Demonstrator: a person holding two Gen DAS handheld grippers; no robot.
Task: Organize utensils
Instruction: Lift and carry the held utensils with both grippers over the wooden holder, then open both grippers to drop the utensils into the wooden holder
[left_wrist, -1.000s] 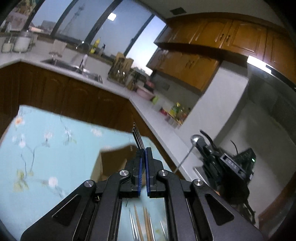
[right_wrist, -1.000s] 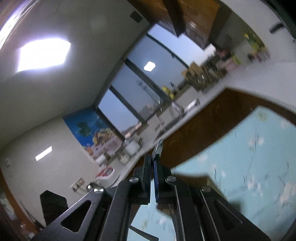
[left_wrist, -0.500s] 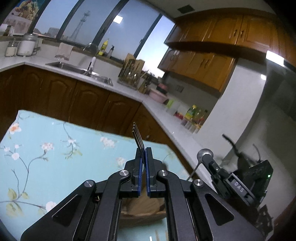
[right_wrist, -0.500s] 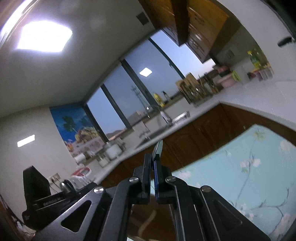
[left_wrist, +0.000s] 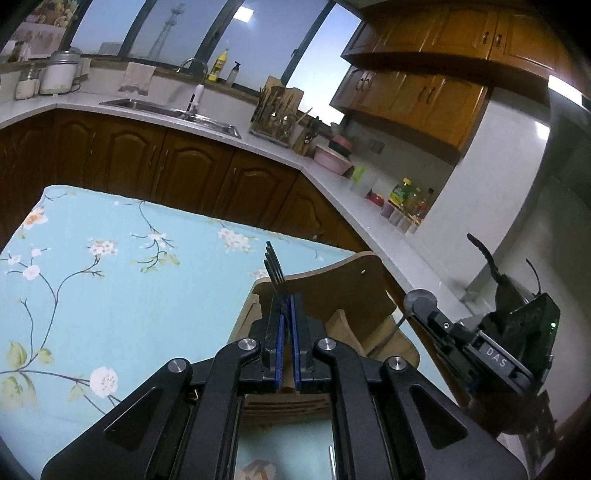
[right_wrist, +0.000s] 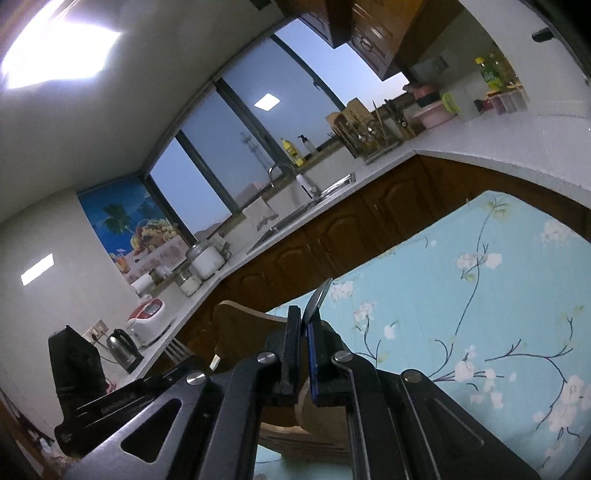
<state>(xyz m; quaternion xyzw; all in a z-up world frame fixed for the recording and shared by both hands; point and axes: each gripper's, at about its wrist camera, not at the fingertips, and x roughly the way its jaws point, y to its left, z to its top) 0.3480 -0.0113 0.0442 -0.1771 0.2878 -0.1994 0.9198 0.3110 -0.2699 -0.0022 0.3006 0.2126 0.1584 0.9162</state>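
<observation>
Left wrist view is showing the left gripper pinching a fork above the wooden holder; only there, the right gripper is gripping a spoon beside the bench.

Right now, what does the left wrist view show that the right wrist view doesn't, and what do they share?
Only the left wrist view shows the left gripper shut on a fork, tines up, and the bowl of the spoon face-on in the right gripper at the side.

Only the right wrist view shows the spoon edge-on between the right gripper's own fingers, plus a kettle and a ceiling light.

Both show the wooden utensil holder, the floral tablecloth, and the sink.
</observation>
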